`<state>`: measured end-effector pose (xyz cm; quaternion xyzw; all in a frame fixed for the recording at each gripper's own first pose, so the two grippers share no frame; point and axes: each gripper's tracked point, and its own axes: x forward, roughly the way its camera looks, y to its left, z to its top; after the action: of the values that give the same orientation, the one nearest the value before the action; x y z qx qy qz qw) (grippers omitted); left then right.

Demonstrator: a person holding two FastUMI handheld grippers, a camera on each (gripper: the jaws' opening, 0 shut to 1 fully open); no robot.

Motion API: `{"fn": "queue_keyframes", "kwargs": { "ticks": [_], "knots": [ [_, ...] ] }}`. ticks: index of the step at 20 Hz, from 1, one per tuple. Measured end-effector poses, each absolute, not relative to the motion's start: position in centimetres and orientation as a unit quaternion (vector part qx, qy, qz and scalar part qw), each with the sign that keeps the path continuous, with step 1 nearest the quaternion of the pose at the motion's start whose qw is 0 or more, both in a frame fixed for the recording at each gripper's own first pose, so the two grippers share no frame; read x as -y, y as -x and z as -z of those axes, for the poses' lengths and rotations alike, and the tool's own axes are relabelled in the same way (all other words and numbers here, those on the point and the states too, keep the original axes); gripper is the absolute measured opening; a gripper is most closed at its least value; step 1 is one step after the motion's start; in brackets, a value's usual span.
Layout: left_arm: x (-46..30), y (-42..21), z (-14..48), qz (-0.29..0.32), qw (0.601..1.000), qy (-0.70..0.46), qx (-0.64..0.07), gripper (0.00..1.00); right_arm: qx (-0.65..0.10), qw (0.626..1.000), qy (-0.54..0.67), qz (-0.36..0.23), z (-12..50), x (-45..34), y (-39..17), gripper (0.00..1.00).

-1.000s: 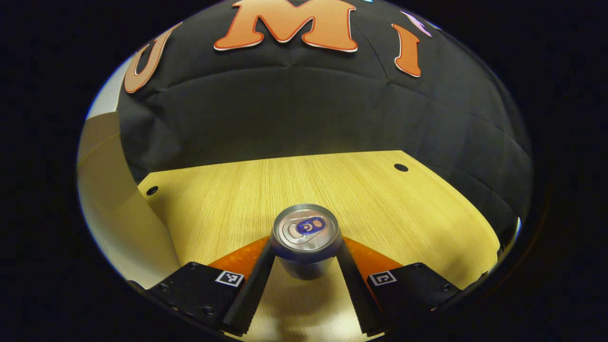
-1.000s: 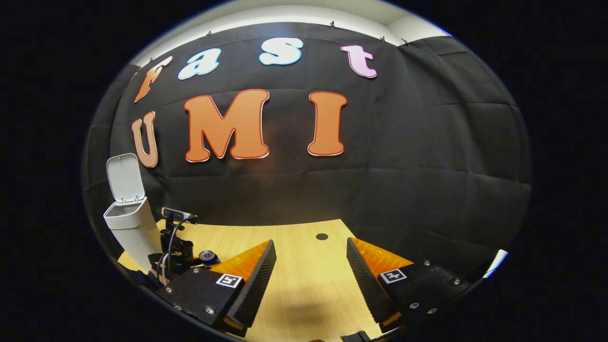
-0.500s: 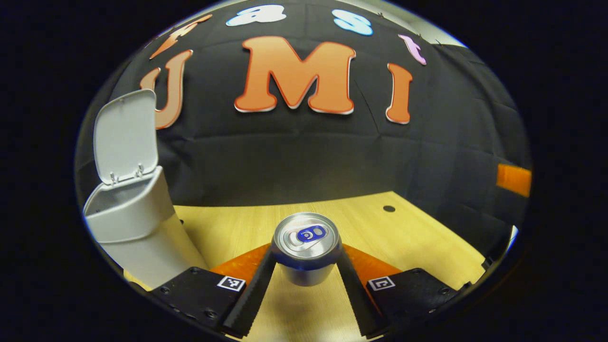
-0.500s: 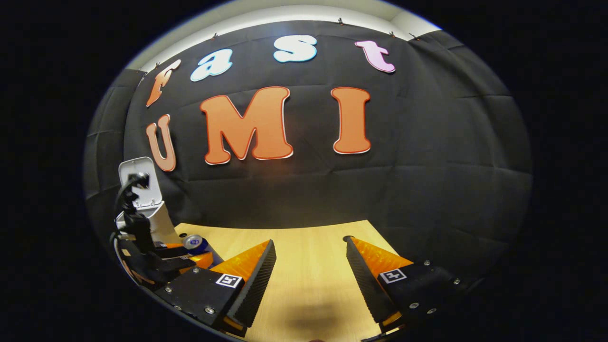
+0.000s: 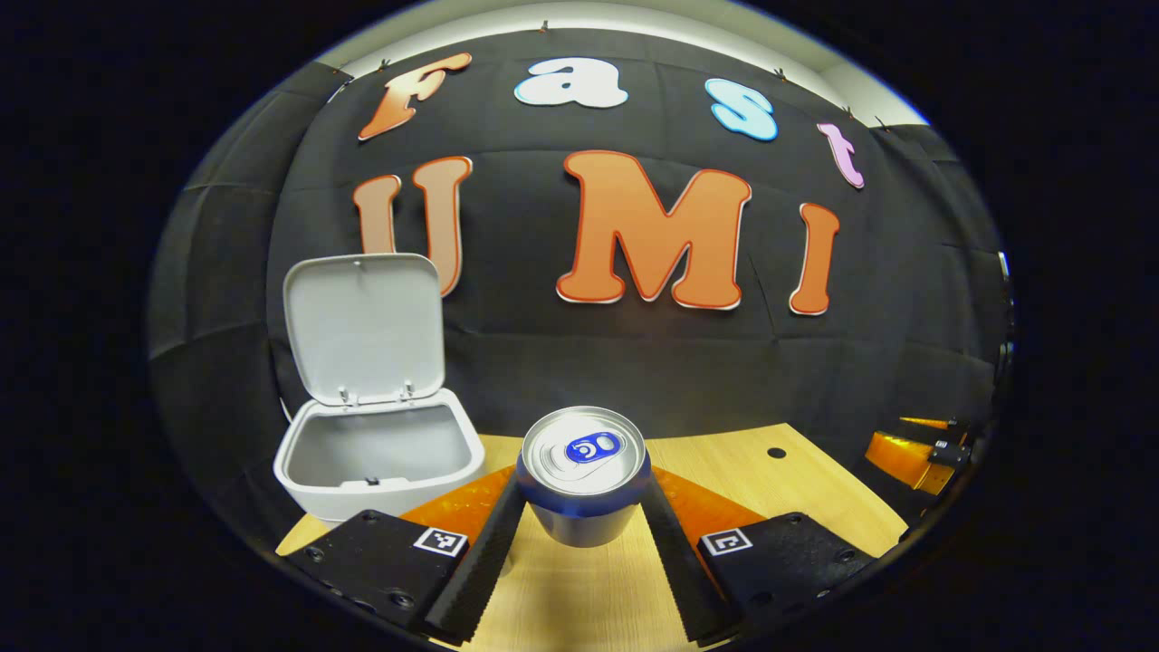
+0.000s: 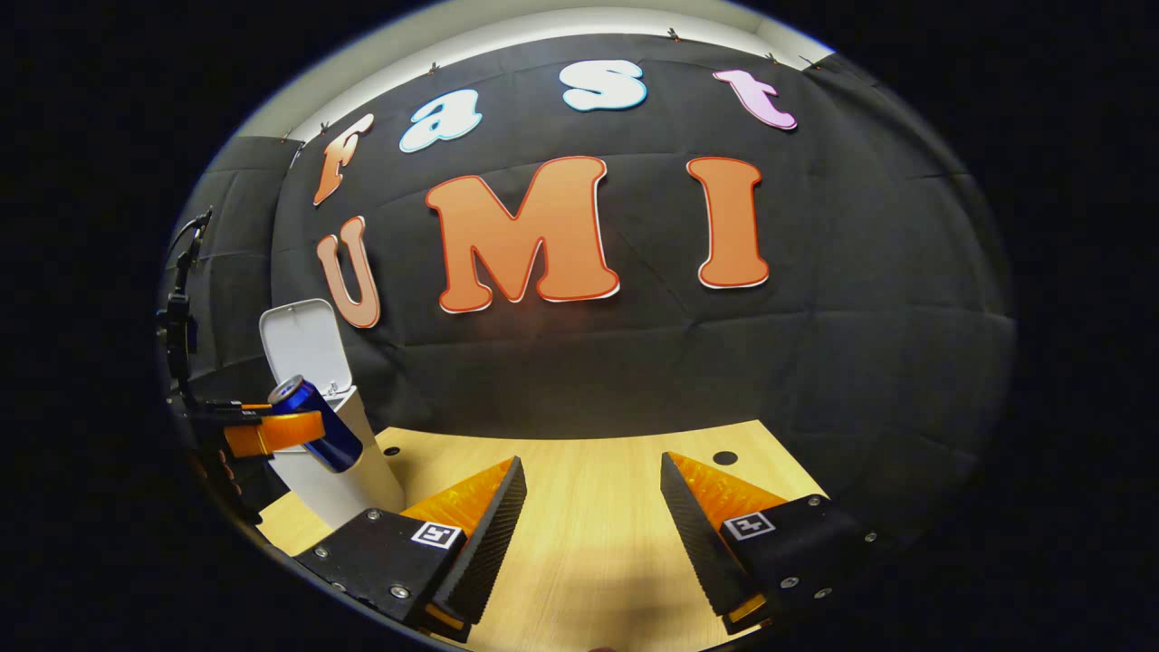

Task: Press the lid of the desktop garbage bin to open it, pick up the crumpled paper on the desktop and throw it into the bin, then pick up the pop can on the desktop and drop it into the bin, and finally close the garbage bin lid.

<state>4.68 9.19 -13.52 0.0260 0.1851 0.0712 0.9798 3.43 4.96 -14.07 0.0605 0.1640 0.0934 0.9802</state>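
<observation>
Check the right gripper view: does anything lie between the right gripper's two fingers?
Nothing: in the right gripper view the right gripper is open, with bare wooden table between its fingers. The can is off at the bin.

This was a recording booth rather than a lived-in room. A black cloth wall (image 6: 815, 344) hung clipped behind a bare wooden table (image 6: 589, 471), with plain white wall (image 5: 634, 18) above it.

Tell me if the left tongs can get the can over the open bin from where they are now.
Probably yes. The left tongs grip the can off the table, the bin sits close by, its lid stands upright, and nothing lies between.
</observation>
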Motion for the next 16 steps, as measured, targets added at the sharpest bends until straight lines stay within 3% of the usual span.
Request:
{"fn": "queue_keyframes", "kwargs": {
  "ticks": [8, 16],
  "knots": [
    [-14.4, -3.0, 6.8, -0.121, 0.982, -0.026, -0.144, 0.78, -0.165, 0.977, -0.063, -0.121, 14.4, -7.9, -3.6, 0.89],
    [-20.5, -3.4, 5.2, -0.176, 0.974, -0.052, -0.130, 0.78, -0.169, 0.976, -0.064, -0.120, 14.9, -8.6, -4.0, 0.90]
  ]
}}
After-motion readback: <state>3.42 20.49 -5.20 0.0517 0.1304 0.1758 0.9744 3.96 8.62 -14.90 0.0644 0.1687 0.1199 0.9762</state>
